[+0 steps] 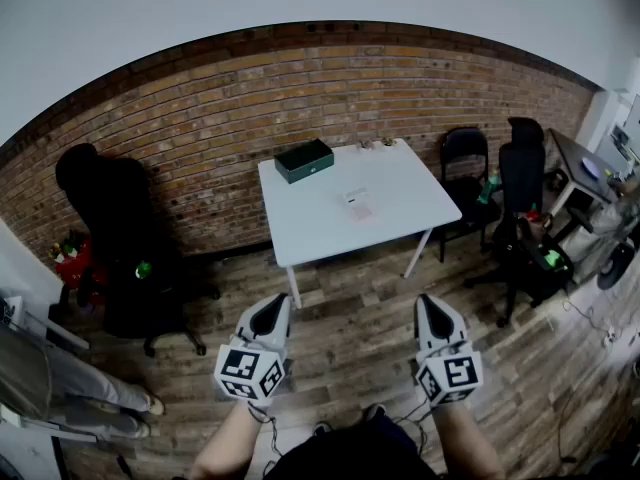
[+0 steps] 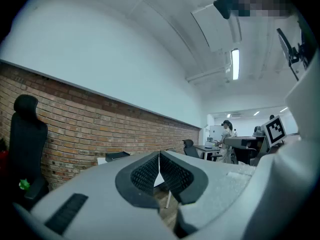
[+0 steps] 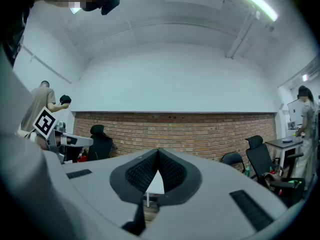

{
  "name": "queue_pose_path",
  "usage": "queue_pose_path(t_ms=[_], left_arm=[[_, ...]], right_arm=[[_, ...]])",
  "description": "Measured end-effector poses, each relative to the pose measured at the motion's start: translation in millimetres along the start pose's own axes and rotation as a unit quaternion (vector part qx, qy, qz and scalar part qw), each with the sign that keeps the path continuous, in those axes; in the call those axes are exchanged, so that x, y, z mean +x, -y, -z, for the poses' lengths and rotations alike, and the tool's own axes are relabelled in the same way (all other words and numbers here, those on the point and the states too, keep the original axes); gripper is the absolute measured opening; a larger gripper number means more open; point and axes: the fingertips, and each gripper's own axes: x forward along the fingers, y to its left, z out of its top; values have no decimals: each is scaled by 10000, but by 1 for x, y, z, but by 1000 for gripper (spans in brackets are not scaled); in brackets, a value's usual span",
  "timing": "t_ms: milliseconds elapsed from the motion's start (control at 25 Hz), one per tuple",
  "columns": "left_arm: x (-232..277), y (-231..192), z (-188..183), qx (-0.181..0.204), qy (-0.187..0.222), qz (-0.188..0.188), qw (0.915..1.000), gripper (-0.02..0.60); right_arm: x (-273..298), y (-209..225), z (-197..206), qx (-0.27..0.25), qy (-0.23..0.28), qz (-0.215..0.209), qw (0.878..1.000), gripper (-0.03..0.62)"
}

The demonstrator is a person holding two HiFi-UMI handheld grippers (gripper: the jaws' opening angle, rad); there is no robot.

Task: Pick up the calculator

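Note:
A white table (image 1: 400, 183) stands against the brick wall some way ahead of me. On it lies the calculator (image 1: 358, 204), a small pale flat thing near the middle. A dark green box (image 1: 304, 160) sits at the table's back left. My left gripper (image 1: 275, 304) and right gripper (image 1: 432, 302) are held side by side over the wooden floor, well short of the table, pointing level toward it. In the left gripper view the left gripper (image 2: 159, 157) has its pads pressed together with nothing between them. The right gripper (image 3: 158, 154) looks the same in its own view.
A black office chair (image 1: 120, 238) stands at the left by the wall. More black chairs (image 1: 520, 183) and a desk (image 1: 585, 168) crowd the right side. A person's legs (image 1: 60, 388) show at the lower left. Small items (image 1: 375, 144) lie along the table's back edge.

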Motion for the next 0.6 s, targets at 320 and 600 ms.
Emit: queue_pose_path(t_ms=[320, 600], left_arm=[[16, 23, -2, 15, -54, -99, 9999, 8], [48, 47, -9, 64, -34, -475, 9988, 109]], right_arm=[[-2, 28, 3, 68, -19, -58, 10000, 3], [10, 79, 6, 340, -135, -168, 9992, 8]])
